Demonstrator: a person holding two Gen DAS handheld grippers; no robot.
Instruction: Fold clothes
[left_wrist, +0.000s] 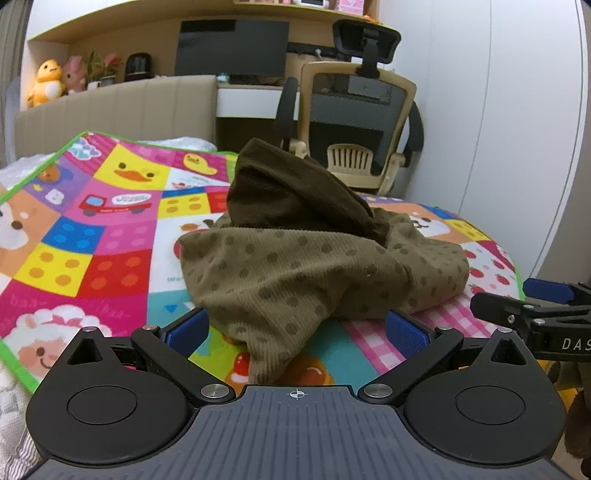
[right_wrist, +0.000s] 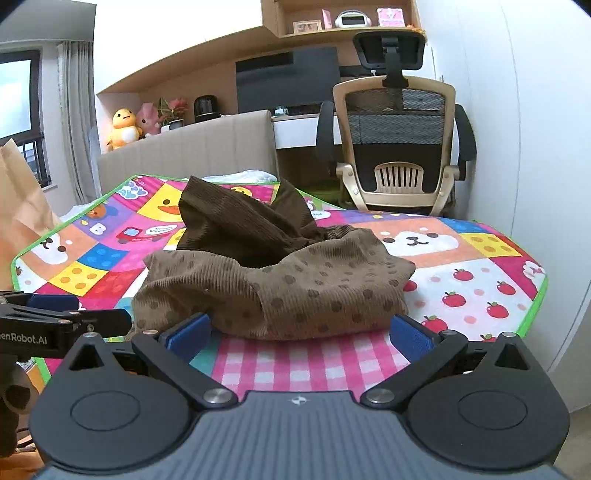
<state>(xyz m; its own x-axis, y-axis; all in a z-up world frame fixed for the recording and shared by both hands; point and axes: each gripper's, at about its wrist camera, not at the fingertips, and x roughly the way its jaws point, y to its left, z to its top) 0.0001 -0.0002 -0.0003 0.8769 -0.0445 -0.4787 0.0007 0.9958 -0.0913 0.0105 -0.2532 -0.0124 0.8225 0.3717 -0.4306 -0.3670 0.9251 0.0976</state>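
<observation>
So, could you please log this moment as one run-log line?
stage: pre-grasp | left hand-held gripper: open | right hand-held gripper: open | brown polka-dot garment: crumpled, unfolded on cartoon play mat

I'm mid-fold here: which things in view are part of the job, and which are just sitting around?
Part of the job:
brown dotted garment, crumpled on the patchwork mat
left gripper, open
right gripper, open

Just lying about:
office chair
yellow duck plush
pink plush
monitor
paper bag
</observation>
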